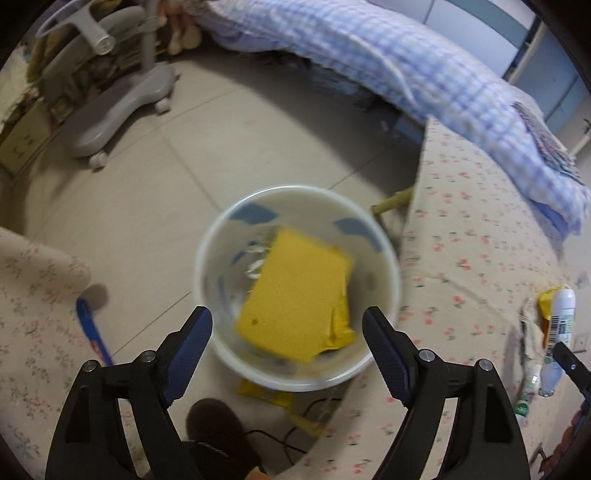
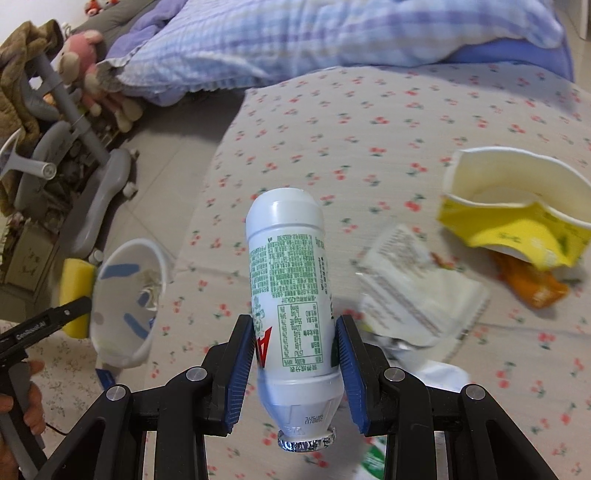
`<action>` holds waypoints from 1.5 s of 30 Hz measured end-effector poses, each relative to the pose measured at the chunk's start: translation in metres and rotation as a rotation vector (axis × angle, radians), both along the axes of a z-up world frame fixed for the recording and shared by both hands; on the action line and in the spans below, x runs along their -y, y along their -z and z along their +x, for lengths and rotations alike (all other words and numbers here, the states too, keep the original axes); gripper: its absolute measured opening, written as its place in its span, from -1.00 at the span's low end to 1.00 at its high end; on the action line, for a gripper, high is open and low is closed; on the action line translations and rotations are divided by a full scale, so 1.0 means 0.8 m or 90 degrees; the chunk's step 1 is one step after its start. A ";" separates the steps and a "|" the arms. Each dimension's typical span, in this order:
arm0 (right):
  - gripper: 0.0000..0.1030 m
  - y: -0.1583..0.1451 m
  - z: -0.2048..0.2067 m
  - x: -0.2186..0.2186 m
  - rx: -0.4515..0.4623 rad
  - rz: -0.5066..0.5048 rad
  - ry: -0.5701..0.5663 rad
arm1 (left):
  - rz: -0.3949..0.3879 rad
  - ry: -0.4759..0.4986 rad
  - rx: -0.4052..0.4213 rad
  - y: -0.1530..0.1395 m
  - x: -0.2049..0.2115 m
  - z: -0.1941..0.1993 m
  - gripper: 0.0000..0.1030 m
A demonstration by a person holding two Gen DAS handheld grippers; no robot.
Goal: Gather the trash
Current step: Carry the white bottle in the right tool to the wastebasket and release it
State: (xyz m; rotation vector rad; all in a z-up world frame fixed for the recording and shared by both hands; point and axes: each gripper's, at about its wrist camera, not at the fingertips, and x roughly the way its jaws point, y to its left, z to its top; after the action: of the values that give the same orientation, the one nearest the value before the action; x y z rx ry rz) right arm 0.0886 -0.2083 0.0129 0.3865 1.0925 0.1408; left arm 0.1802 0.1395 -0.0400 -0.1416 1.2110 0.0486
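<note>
Gripping white bottle (image 2: 291, 295), bin (image 1: 369, 229) contents blurred

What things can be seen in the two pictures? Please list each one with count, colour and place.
bin: 1, white with blue marks, on the floor beside the bed
yellow packet: 1, yellow, over the bin mouth, blurred
bottle: 1, white with green print, between the right tongs
paper cup: 1, yellow outside, white inside, crushed, on the bed
white wrapper: 1, white with print, on the bed
orange wrapper: 1, orange, under the cup
blanket: 1, blue checked, far end of bed
plush toy: 1, pink and brown, upper left
chair base: 1, grey, on the floor
left tongs: open
right tongs: shut on bottle
</note>
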 end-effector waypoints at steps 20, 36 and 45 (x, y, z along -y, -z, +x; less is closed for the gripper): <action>-0.22 0.032 0.058 -0.155 -0.012 0.024 -0.120 | 0.026 0.040 0.028 -0.009 -0.045 -0.047 0.85; -0.19 0.068 0.090 -0.253 0.008 0.038 -0.193 | 0.019 0.030 0.029 -0.006 -0.078 -0.053 0.85; 0.24 0.042 0.078 -0.241 0.046 0.009 -0.190 | 0.009 0.036 0.043 -0.019 -0.066 -0.058 0.85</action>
State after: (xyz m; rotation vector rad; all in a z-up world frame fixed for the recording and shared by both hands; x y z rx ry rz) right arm 0.1513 -0.0151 -0.0204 0.2274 1.0730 0.4240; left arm 0.1335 0.1925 -0.0250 -0.0965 1.1463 0.0032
